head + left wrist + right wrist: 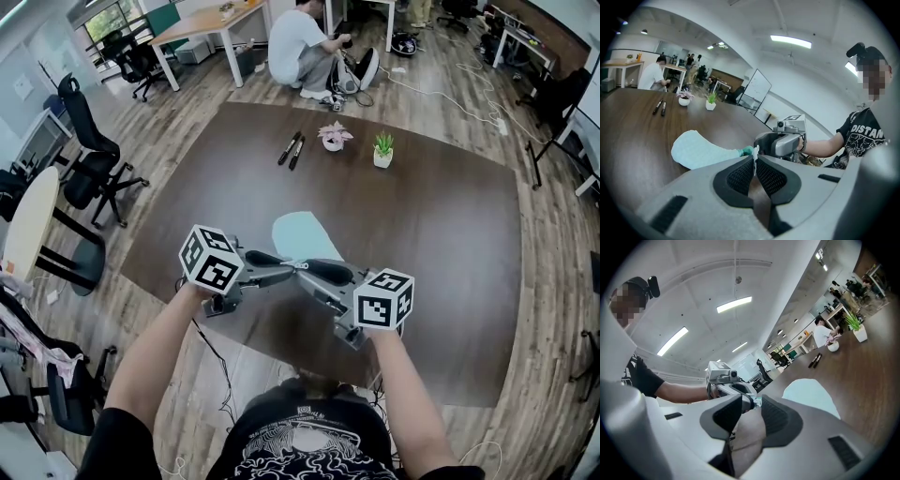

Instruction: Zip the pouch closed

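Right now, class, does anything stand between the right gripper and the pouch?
Nothing visible does. The right gripper, jaws apart, sits at the near end of the pouch, which the left gripper pinches. The pens and potted plants lie far across the table.

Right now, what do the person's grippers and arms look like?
Grey bodies and black textured pads on both left gripper and right gripper, each with a white cube of black square markers. A thin black cable hangs under the left. Black short-sleeved T-shirt, white print.
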### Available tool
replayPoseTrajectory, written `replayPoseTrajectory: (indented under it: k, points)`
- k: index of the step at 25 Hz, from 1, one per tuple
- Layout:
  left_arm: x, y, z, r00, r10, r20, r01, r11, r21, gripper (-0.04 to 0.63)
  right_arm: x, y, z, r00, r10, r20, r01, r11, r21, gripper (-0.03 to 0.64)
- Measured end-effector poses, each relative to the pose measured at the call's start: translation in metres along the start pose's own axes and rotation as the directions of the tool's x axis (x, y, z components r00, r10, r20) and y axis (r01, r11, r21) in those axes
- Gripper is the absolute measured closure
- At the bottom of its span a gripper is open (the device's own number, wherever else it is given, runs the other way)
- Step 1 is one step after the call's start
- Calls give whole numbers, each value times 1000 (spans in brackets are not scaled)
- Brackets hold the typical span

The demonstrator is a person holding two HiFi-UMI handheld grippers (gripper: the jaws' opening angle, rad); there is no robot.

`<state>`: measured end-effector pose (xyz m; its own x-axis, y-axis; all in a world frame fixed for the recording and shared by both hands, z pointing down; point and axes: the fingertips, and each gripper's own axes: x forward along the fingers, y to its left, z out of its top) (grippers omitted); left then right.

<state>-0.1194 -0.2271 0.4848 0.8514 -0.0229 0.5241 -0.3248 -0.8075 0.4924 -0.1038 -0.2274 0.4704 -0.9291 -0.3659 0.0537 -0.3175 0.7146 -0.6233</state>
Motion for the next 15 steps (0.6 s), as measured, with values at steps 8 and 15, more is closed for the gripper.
replayPoseTrajectory:
  k: [8, 15]
  points:
    - [3, -1, 0, 1000, 10, 0, -10, 1000, 6, 572, 0, -6, -5, 998, -60, -27, 59, 998, -35, 538]
    - [3, -3, -2, 1000, 23, 2, -23, 1000, 12, 572, -2, -10, -10, 992, -126, -33, 124, 991, -49, 603]
